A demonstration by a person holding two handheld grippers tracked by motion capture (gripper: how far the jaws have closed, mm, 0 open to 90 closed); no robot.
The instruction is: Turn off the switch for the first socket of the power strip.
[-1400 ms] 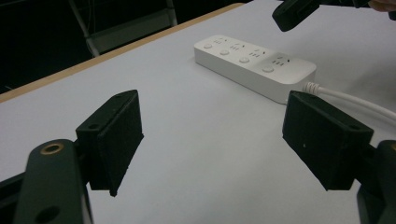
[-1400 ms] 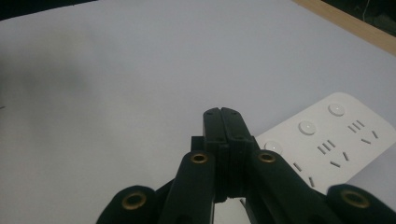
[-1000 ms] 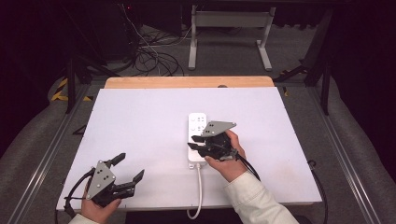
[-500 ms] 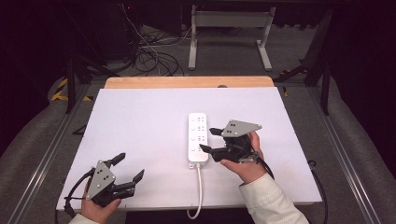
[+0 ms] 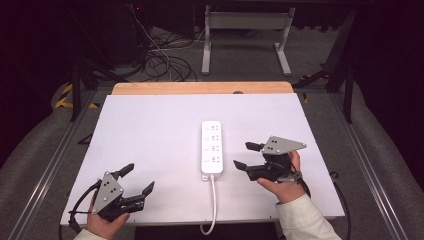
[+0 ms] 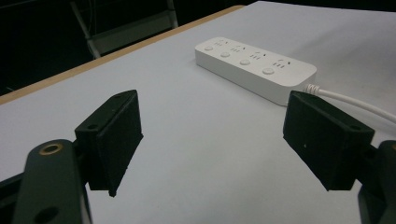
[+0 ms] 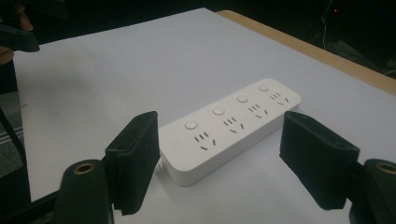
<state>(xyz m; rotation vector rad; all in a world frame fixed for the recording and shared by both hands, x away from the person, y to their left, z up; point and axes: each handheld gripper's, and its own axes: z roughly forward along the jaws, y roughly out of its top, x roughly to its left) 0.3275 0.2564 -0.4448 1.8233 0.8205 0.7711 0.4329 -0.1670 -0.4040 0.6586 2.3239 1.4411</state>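
A white power strip (image 5: 211,147) lies flat near the middle of the white table (image 5: 150,125), and its white cable (image 5: 214,200) runs off the near edge. My right gripper (image 5: 241,155) sits just right of the strip's cable end, a small gap away. Its jaws have just been opening and now stand open with nothing between the pads. In the right gripper view, the strip (image 7: 233,126) lies just beyond the right gripper (image 7: 226,156). My left gripper (image 5: 140,176) rests open at the near left corner. The strip (image 6: 257,70) lies farther off past the left gripper (image 6: 219,130).
A wooden strip (image 5: 200,88) borders the table's far edge. Behind it, cables (image 5: 165,65) lie on the floor beside a metal stand (image 5: 245,30). Grey padding (image 5: 380,150) flanks the table on both sides.
My right gripper has drawn away to the right from the strip's near end, and its jaws have opened wide. The left gripper and the strip have stayed in place.
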